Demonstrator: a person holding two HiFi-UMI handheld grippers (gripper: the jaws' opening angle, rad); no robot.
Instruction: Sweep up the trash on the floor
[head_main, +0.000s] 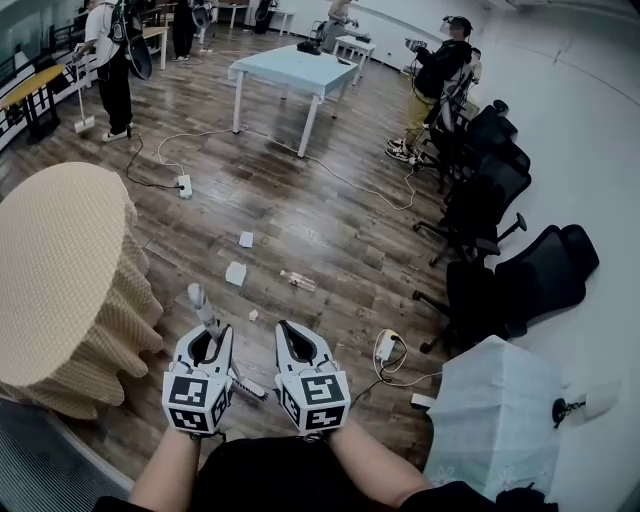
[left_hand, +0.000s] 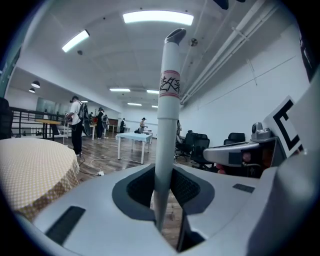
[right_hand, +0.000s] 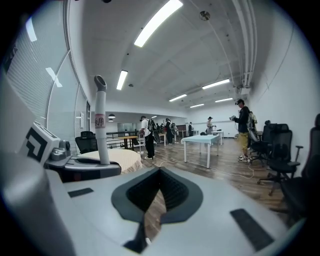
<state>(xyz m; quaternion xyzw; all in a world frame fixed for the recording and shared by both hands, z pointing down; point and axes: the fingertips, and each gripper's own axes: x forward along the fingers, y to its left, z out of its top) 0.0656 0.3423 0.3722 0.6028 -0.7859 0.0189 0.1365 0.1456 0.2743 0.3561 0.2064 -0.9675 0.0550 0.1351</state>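
Left gripper (head_main: 212, 338) jaws are clamped on an upright grey handle (left_hand: 169, 125), shown beside the right gripper (head_main: 297, 338), whose jaws are pressed together. Paper scraps (head_main: 236, 273) and a wrapper (head_main: 298, 281) are scattered on the wooden floor (head_main: 330, 230) just ahead of both grippers.

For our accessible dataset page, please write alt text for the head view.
The left gripper clamps a grey tubular handle beside the right gripper, above a brown wooden floor strewn with white paper scraps; a round beige woven table stands left, black office chairs right.
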